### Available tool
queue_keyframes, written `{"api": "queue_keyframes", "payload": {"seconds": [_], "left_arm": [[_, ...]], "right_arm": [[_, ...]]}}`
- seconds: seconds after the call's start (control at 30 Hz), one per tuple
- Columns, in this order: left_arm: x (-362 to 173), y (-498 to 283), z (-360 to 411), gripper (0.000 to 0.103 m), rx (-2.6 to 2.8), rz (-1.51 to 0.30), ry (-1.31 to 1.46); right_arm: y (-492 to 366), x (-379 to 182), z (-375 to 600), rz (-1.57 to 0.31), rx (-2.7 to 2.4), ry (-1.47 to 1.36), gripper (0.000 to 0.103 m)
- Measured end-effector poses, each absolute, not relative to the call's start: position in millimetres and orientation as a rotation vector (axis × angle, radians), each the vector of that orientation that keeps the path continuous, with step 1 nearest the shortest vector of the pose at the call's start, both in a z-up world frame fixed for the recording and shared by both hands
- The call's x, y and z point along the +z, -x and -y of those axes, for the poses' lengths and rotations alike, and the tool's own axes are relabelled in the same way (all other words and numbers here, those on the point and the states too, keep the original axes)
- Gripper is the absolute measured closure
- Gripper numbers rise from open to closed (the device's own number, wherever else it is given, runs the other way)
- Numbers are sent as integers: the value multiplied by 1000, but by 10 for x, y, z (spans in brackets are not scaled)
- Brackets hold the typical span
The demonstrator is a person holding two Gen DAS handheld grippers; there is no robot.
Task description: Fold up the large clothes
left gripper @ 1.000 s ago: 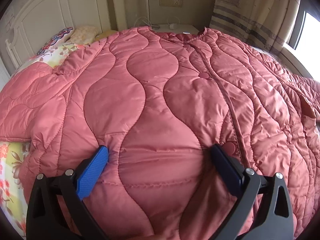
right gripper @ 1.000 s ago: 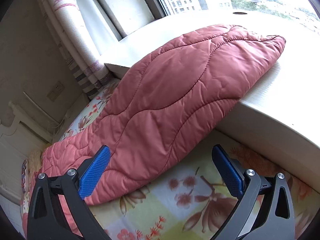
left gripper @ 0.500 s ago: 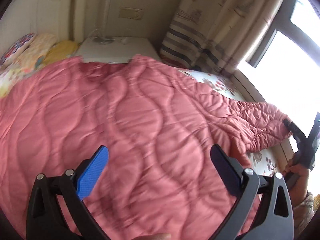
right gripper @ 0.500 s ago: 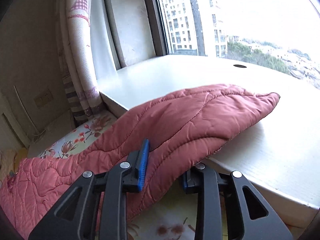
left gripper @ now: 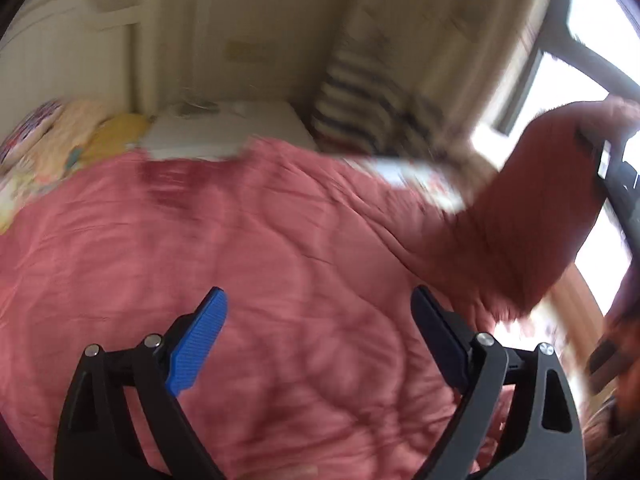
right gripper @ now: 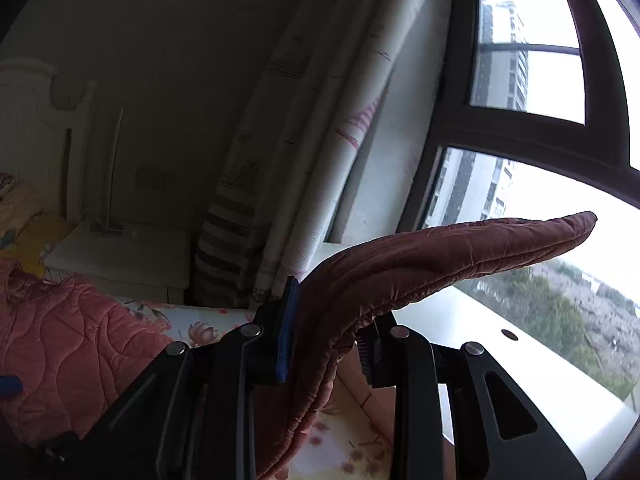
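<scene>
The right gripper [right gripper: 324, 340] clamps the coat's sleeve [right gripper: 460, 248], lifted near the window; the sleeve could slip free. The left gripper [left gripper: 320, 340], closing on nothing, hovers over the coat [left gripper: 200, 240] on the bed.

The left wrist view is smeared: the jacket [left gripper: 248, 248] shows no quilting, and the pillows [left gripper: 60, 132] and curtain [left gripper: 384, 120] are streaks. The right gripper [left gripper: 616, 184] is cut off there at the right edge. The sleeve [right gripper: 440, 256] hides its right pad.
</scene>
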State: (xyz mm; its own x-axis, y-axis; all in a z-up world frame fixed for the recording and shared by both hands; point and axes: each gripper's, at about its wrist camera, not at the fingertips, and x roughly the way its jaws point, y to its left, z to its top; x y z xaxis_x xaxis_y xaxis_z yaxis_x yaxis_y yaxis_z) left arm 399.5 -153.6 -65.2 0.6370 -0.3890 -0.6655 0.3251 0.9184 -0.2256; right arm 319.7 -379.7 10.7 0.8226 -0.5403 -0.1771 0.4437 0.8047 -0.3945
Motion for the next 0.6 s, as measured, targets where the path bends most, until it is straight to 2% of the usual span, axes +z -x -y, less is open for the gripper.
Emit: {"api": "queue_keyframes", "payload": {"seconds": [0.13, 0.3, 0.37, 0.43, 0.47, 0.5, 0.57, 0.6], "left_arm": [[-445, -3911, 440, 7, -246, -707, 242], [-523, -3783, -332, 7, -192, -782, 353], [-652, -3780, -523, 7, -199, -843, 398], [-814, -3810, -545, 7, -210, -901, 406], [-903, -3832, -528, 7, -220, -945, 405], [-981, -3853, -506, 7, -231, -990, 402], [-1042, -3874, -390, 7, -296, -1031, 395], [-1054, -3874, -340, 7, -318, -1025, 399]], "right_arm": [[-3253, -322, 2817, -298, -360, 708, 75], [-3160, -1398, 2053, -453, -135, 1141, 73], [-3125, -1589, 2025, -485, -129, 1170, 75], [-3099, -1494, 2099, -506, -134, 1113, 70], [-3087, -1434, 2151, -527, -121, 1078, 60], [-3045, -1359, 2212, -536, -117, 1044, 42], [-2877, -1175, 2290, -519, -106, 973, 19], [-2767, -1073, 2400, -520, -91, 911, 18]]}}
